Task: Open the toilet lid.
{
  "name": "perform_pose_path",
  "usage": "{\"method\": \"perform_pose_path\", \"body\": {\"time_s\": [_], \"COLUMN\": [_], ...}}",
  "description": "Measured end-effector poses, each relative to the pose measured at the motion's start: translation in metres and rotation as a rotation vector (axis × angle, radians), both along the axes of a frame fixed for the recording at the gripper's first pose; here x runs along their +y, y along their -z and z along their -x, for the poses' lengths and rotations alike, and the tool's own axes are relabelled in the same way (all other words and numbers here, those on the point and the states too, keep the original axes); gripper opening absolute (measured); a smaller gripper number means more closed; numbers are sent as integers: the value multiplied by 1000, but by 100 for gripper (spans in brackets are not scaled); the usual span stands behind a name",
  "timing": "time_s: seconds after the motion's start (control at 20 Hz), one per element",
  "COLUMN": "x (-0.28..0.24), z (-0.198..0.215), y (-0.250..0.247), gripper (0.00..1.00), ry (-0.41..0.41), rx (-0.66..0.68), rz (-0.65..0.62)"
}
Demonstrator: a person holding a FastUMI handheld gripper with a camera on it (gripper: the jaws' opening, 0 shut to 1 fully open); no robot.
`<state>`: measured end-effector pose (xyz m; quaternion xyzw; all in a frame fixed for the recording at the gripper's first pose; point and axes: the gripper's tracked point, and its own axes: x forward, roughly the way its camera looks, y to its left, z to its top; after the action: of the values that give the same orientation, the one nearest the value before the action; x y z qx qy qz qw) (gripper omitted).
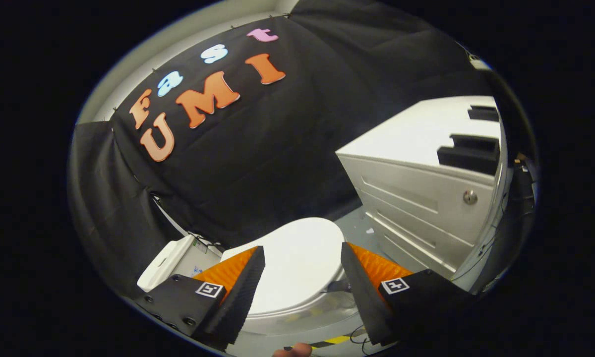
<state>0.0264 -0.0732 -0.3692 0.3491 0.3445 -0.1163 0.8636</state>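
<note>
1. Gripper view: the camera looks down and forward along the gripper (302, 277), whose 2 fingers are spread wide apart and hold nothing

2. Between and just beyond the fingers sits a white toilet, with its toilet lid (297, 263) down and shut over the seat; its rounded front end points away from the camera, toward the black cloth wall (277, 163)

3. The left finger (238, 292) and right finger (359, 287) frame the lid from either side and seem to hover above it, not touching, though the exact gap cannot be told

4. To the left of the toilet, past the left finger, lies the white tank (166, 265); to the right stands a white cabinet (416, 198) with drawers and a round metal knob (470, 197)

5. A small part of a person's hand (292, 350) shows near the camera, below the fingers, beside a strip of yellow and black tape (329, 341) on the floor

6. Judged step: the approach, with the lid not yet raised

7. To do it well, lower the gripper to the lid's rounded front rim, slip 1 finger under the edge or pinch the rim, then swing it up and back toward the tank in an arc

8. Pose: the gripper is tilted downward and rolled slightly, centred over the lid
</note>
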Motion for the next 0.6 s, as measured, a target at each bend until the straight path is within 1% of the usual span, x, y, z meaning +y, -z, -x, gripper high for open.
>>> {"method": "perform_pose_path", "body": {"time_s": [0.1, 0.3, 0.4, 0.45, 0.5, 0.6], "x": [-7, -4, -3, -1, 3, 7], "z": [10, 11, 17, 21, 26, 27], "y": [30, 69, 87, 102, 114, 128], "gripper": [100, 99, 99, 98, 98, 98], "ry": [52, 122, 177, 197, 202, 198], "rx": [54, 48, 45, 69, 93, 94], "rz": [-48, -168, -239, -262, -280, -315]}}
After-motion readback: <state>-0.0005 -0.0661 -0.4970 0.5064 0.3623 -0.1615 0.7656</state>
